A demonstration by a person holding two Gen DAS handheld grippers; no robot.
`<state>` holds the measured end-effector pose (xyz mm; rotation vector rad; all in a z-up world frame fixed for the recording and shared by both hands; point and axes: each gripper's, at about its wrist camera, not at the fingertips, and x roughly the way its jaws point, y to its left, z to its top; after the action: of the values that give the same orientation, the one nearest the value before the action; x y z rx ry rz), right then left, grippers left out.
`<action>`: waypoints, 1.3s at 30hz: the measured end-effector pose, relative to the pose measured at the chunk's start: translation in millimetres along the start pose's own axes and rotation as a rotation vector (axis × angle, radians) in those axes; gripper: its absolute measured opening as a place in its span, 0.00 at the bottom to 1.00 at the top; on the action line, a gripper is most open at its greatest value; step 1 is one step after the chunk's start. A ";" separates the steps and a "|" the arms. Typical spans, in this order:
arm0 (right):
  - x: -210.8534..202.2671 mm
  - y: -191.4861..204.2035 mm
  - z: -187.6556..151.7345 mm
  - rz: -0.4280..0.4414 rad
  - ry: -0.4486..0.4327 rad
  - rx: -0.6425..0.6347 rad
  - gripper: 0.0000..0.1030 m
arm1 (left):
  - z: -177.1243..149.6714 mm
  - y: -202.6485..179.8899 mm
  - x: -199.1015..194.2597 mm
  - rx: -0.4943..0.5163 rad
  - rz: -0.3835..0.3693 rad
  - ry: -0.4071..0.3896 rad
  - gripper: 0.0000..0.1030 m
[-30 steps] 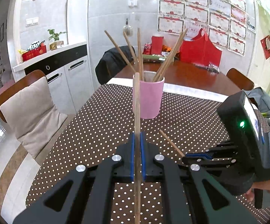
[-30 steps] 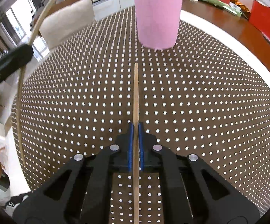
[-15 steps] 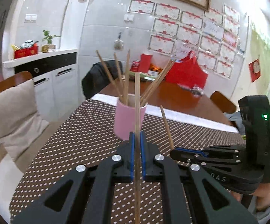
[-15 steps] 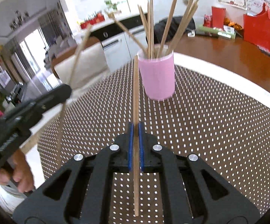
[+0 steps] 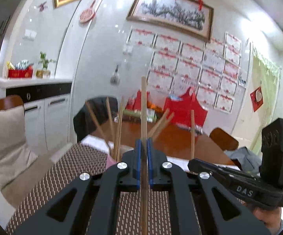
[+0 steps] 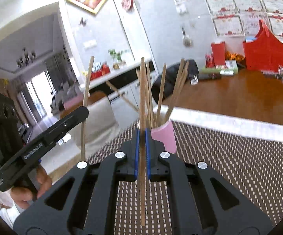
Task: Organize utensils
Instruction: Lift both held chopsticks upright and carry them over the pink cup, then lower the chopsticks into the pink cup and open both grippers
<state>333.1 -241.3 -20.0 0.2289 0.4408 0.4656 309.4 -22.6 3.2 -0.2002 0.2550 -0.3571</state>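
Note:
My left gripper [image 5: 143, 143] is shut on a wooden chopstick [image 5: 143, 107] that stands upright. My right gripper [image 6: 142, 132] is shut on another wooden chopstick [image 6: 142, 90], also upright. A pink cup [image 6: 164, 135] holding several chopsticks stands on the dotted brown mat [image 6: 239, 156], just beyond and right of the right gripper. In the left wrist view the cup [image 5: 110, 161] is mostly hidden behind my fingers, with its chopsticks [image 5: 119, 129] sticking up. The right gripper [image 5: 192, 160] shows at right there; the left gripper [image 6: 83, 110] shows at left in the right wrist view.
The brown wooden table [image 6: 239, 98] carries red bags [image 6: 265, 52] and boxes at its far side. A cushioned chair [image 5: 2, 135] stands at the left. White cabinets [image 5: 47, 117] line the wall.
Both grippers have risen and tilted up with their chopsticks, so the views now show more wall and less mat. The cup now sits lower and closer in both views.

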 end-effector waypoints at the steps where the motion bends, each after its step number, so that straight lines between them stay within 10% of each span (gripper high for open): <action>1: 0.3 -0.6 4.0 0.003 -0.019 0.002 0.06 | 5.9 -2.1 4.5 0.010 0.004 -0.029 0.06; 19: 52.7 -5.8 57.4 0.047 -0.320 0.013 0.06 | 43.6 18.7 70.6 -0.068 0.118 -0.335 0.06; 39: 96.5 -14.4 51.7 -0.085 -0.372 -0.056 0.06 | 30.5 31.5 127.2 -0.066 0.143 -0.386 0.06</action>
<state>439.8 -213.5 -13.3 0.2361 0.0728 0.3414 443.2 -36.0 -2.1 -0.3091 -0.1003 -0.1632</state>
